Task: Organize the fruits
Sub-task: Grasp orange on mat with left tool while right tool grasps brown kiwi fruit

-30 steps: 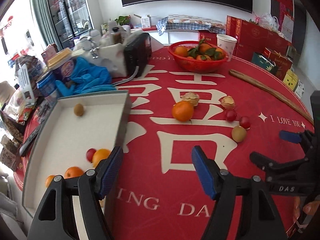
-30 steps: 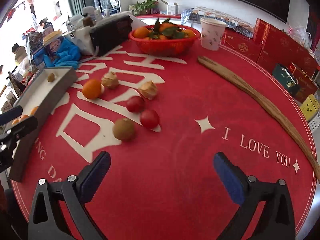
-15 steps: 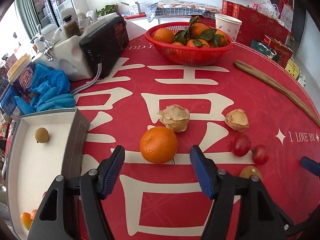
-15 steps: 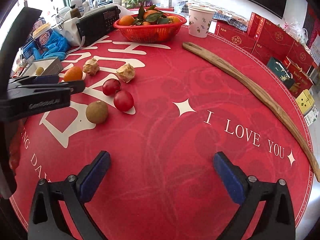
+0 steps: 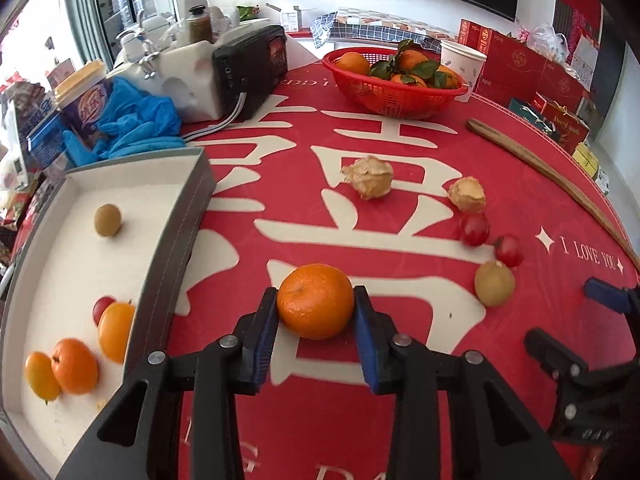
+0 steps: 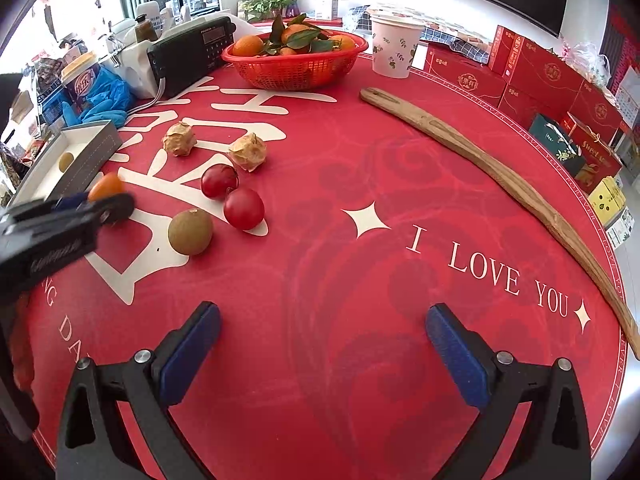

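Observation:
My left gripper is shut on an orange, held just right of the grey tray; the pair also shows in the right wrist view. The tray holds several small oranges, a red fruit and a brown longan. On the red tablecloth lie two red fruits, a brown longan and two dry husked fruits. My right gripper is open and empty above the cloth, right of these fruits.
A red basket of oranges stands at the back, with a paper cup and a black radio beside it. A long wooden stick lies on the right. Blue gloves and boxes crowd the left edge.
My left gripper has closed on the orange and drawn it back toward the tray. The right gripper has stayed open, shifting slightly closer to the loose fruits.

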Demonstrator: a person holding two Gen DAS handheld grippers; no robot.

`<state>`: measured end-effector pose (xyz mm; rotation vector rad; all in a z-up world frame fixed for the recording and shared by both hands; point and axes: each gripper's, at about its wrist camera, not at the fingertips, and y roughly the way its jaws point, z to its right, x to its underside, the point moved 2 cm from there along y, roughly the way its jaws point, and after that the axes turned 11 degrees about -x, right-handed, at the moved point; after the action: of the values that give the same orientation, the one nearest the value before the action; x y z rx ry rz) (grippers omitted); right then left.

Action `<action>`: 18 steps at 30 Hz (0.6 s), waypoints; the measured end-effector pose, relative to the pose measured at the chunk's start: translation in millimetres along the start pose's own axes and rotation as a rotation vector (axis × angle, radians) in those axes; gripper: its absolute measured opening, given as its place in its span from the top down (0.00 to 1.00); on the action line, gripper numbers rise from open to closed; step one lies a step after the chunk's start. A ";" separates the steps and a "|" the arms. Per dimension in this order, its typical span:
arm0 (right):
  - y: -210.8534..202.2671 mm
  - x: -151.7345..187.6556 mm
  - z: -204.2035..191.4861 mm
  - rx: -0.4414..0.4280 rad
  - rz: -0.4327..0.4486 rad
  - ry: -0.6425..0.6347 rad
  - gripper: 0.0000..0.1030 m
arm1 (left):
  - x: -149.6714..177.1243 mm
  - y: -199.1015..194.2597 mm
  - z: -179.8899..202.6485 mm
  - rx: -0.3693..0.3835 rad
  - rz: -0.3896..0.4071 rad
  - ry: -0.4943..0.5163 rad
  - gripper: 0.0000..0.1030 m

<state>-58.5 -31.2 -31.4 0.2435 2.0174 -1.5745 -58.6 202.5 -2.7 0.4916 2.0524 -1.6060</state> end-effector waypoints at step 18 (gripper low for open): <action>31.0 -31.7 -87.0 -0.055 0.085 -0.105 0.53 | 41.7 -23.3 -23.5 -0.042 0.060 -0.025 0.48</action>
<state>-45.4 65.5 -27.3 0.2179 1.9411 -1.4473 -109.2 219.0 -3.6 0.5104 2.0292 -1.5246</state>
